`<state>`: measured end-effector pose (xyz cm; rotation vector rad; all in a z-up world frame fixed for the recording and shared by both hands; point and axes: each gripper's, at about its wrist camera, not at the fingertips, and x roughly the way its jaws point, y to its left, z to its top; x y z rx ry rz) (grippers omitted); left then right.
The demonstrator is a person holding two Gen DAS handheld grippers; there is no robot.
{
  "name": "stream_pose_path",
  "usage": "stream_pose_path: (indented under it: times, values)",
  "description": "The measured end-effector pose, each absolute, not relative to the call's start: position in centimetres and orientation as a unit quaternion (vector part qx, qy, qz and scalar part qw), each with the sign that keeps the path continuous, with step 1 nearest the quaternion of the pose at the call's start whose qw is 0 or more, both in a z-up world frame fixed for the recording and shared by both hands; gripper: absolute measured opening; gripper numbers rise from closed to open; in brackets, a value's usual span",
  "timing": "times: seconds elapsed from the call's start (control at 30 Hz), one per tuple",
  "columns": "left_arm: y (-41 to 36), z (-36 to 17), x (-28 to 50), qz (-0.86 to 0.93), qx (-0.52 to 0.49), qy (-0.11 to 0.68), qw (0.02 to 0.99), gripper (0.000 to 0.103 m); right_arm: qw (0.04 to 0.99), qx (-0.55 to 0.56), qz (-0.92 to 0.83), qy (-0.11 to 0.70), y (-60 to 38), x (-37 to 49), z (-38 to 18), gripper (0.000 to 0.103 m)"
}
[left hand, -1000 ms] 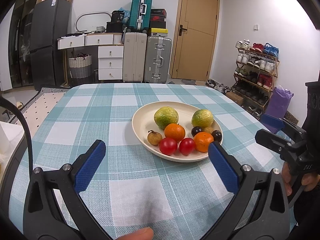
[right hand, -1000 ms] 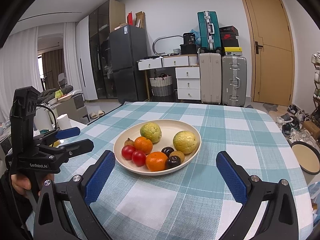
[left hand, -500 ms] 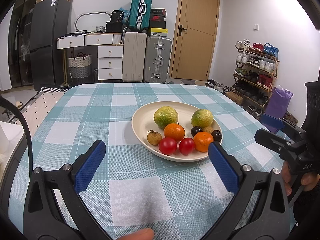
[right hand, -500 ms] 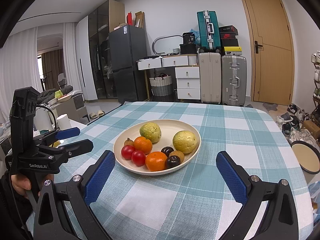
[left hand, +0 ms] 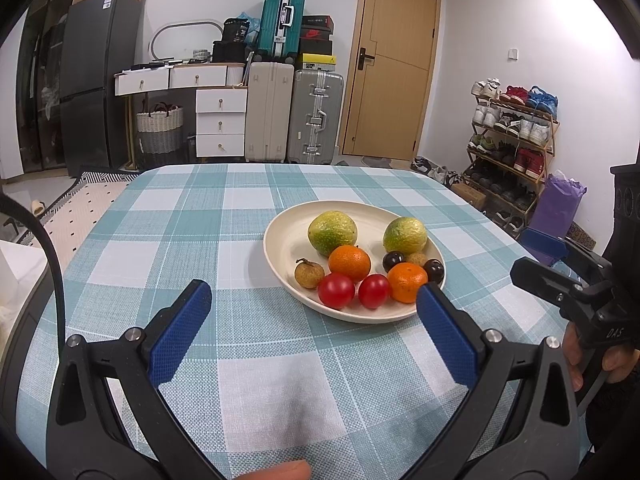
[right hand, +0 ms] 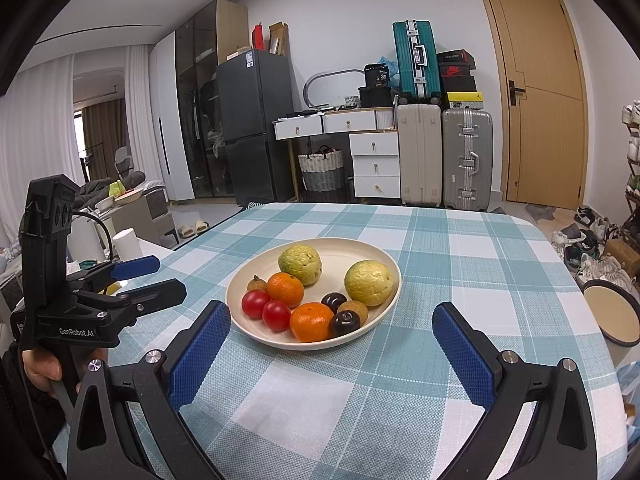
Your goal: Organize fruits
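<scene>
Checked tablecloth bears a fruit plate; suitcases behind.

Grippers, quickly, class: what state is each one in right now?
Left gripper: open, holding nothing.
Right gripper: open, holding nothing.

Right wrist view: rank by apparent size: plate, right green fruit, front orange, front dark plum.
1. Plate
2. Right green fruit
3. Front orange, close to the green fruit and nearer the camera, so that ranking is unsure
4. Front dark plum
</scene>
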<state>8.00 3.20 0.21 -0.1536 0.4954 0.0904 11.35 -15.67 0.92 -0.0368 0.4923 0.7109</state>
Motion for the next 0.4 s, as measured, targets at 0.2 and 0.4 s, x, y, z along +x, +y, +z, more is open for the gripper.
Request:
stream_pose_path:
  times: [0.2,0.4]
  values:
    - [3.19,0.14,7.93,0.045,-0.077,0.245,0.965,0.102,0.908,-0.018,0.344,0.239,-15.69,11.40,0.95,0.103]
    - [2.96,0.01,7.73,0.046,-0.078,0.245,0.965,0.102,0.908,-0.018,0.344,0.239,-15.69,11.41,0.96,0.103]
